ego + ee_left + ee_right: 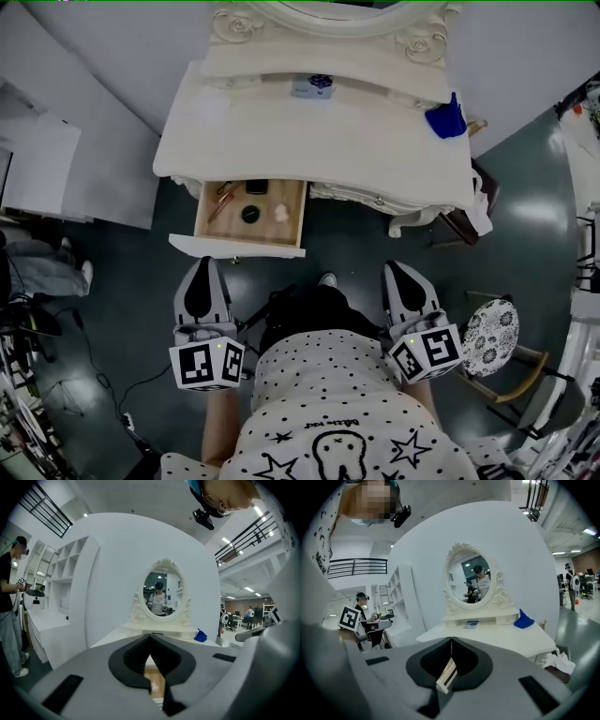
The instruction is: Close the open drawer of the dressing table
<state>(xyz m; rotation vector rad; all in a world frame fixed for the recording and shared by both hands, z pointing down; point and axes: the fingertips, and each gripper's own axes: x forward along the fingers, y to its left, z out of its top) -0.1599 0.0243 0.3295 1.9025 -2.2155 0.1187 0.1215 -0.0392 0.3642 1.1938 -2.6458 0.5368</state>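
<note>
Progress is nil as far as the pictures show: the wooden-lined drawer with the white front panel (236, 247) stands pulled well out from under the left end of the cream carved dressing table (319, 131), its front edge jutting toward the person. Inside it lie a dark round thing (249, 214), a pale pinkish lump (281, 214), a small dark item (256, 187) at the back and a slim stick-like piece (221, 202). The left gripper (201, 266) hangs in front of the dressing table, just short of the drawer's front panel and roughly in line with it, not touching it; its jaws are pressed together with nothing between them. The right gripper (395, 268) hangs in front of the dressing table's right half, well apart from the drawer, jaws likewise together and empty. Both point toward the dressing table, slightly downward. What is left, I judge, is the whole job: bring a gripper against the front panel and push the drawer straight in until the panel sits flush under the worktop.
</note>
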